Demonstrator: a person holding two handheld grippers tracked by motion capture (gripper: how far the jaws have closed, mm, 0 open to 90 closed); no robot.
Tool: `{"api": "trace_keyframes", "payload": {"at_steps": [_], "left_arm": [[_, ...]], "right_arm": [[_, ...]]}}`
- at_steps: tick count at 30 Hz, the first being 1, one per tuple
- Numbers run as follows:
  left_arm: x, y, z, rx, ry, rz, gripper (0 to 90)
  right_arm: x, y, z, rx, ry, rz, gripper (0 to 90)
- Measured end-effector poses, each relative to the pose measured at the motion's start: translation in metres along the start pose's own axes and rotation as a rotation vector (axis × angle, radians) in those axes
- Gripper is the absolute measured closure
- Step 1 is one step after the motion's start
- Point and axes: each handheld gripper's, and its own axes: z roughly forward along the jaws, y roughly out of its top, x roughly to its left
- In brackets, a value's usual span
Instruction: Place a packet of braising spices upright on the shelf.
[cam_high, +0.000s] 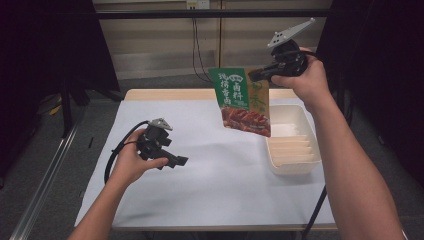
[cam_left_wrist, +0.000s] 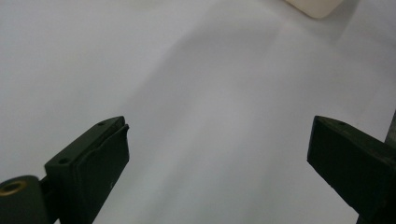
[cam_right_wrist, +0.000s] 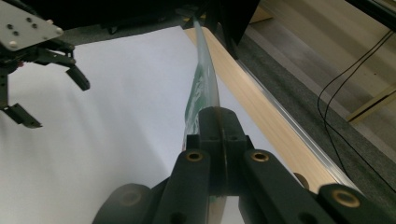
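White sheeting covers the tabletop (cam_high: 210, 190), with a dark room and grey floor around it. On the right side sits a cream ribbed tray (cam_high: 292, 145). Above the tray's left edge hangs a green food pouch (cam_high: 240, 100), pinched at its top corner by the right hand-held gripper (cam_high: 260, 74), whose jaws are clamped on it. Low over the sheet, the left hand-held gripper (cam_high: 175, 161) has its jaws spread wide, holding nothing.

The left tool (cam_high: 172, 161) hangs low with jaws spread wide and empty, while the right tool (cam_high: 256, 75) is raised high, jaws clamped together.
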Motion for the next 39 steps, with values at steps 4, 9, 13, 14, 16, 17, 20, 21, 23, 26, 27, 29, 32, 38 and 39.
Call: {"api": "trace_keyframes", "payload": {"at_steps": [4, 9, 13, 14, 16, 17, 20, 21, 23, 26, 27, 29, 32, 38, 39], "left_arm": [[0.001, -0.004, -0.001, -0.002, 0.003, 0.000, 5.6], [0.002, -0.007, 0.001, 0.006, -0.003, -0.006, 5.6], [0.003, -0.007, 0.002, 0.006, -0.008, -0.008, 5.6], [0.003, -0.008, 0.002, 0.009, -0.005, -0.009, 5.6], [0.002, -0.008, 0.003, -0.002, -0.004, -0.014, 5.5], [0.001, -0.009, 0.004, -0.010, 0.001, -0.032, 5.5], [0.002, -0.010, 0.004, 0.001, -0.007, -0.022, 5.6], [0.002, -0.011, 0.004, 0.004, -0.006, -0.027, 5.5], [0.003, -0.012, 0.004, 0.004, -0.007, -0.025, 5.5], [0.004, -0.014, 0.005, 0.006, 0.000, -0.034, 5.6], [0.005, -0.015, 0.006, 0.008, -0.006, -0.038, 5.6], [0.006, -0.015, 0.007, 0.000, -0.003, -0.051, 5.6], [0.008, -0.015, 0.008, 0.013, -0.004, -0.046, 5.6], [0.006, -0.013, 0.010, 0.016, -0.001, -0.050, 5.6], [0.006, -0.013, 0.011, 0.015, 0.004, -0.049, 5.6]], "right_arm": [[-0.011, -0.006, -0.002, 0.011, -0.027, 0.020, 90.0], [-0.019, -0.011, -0.006, 0.016, -0.042, 0.027, 90.0], [-0.028, -0.016, -0.011, 0.028, -0.068, 0.034, 90.0], [-0.030, -0.016, -0.012, 0.025, -0.069, 0.032, 90.0], [-0.034, -0.017, -0.014, 0.023, -0.078, 0.033, 90.0], [-0.035, -0.018, -0.015, 0.026, -0.081, 0.034, 90.0], [-0.041, -0.019, -0.017, 0.022, -0.091, 0.033, 90.0], [-0.044, -0.021, -0.019, 0.018, -0.095, 0.045, 90.0], [-0.046, -0.022, -0.019, 0.017, -0.100, 0.044, 90.0], [-0.051, -0.026, -0.021, 0.022, -0.116, 0.051, 90.0], [-0.053, -0.027, -0.022, 0.021, -0.118, 0.054, 90.0], [-0.058, -0.032, -0.026, 0.023, -0.131, 0.048, 90.0], [-0.063, -0.035, -0.029, 0.023, -0.144, 0.050, 90.0], [-0.076, -0.048, -0.035, 0.019, -0.157, 0.057, 90.0], [-0.078, -0.051, -0.037, 0.022, -0.162, 0.058, 90.0]]}}
